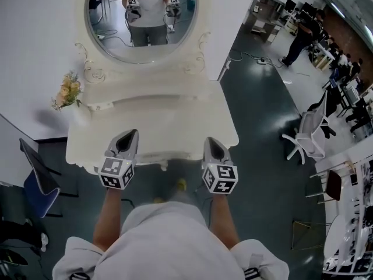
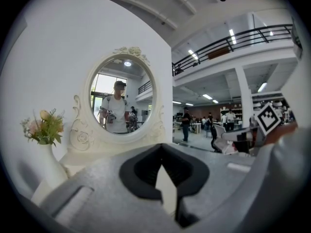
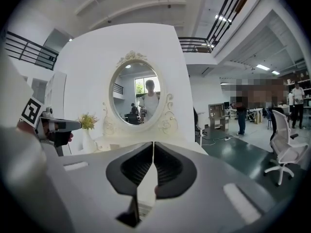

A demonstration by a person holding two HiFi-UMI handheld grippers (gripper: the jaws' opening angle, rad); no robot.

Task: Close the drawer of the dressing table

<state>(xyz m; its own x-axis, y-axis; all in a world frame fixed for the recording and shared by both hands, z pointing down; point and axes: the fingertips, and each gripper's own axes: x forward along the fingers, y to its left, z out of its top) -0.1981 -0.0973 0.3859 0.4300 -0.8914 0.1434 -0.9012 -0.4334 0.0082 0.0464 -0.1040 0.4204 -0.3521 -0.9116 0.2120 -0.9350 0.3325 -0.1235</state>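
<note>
White dressing table (image 1: pixel 169 118) lies under left hand-held gripper (image 1: pixel 128 134) and right hand-held gripper (image 1: pixel 212 142), both pressed together.

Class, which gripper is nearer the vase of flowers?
Left. The left gripper is at the front of the dressing table, on the side of the vase; the right gripper is farther across.

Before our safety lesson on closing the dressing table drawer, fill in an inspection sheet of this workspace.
Surface: white dressing table, with an oval mirror behind.
Job's things: a small knob shows under the front edge; cannot tell how far the drawer is shut.
Clutter: a vase of flowers at the table's left rear.
Grippers: left tool and right tool are both shut and empty, above the front edge.
Cables: a cable on the floor right of the table.
Surroundings: office chair, blue chair, people at desks.
</note>
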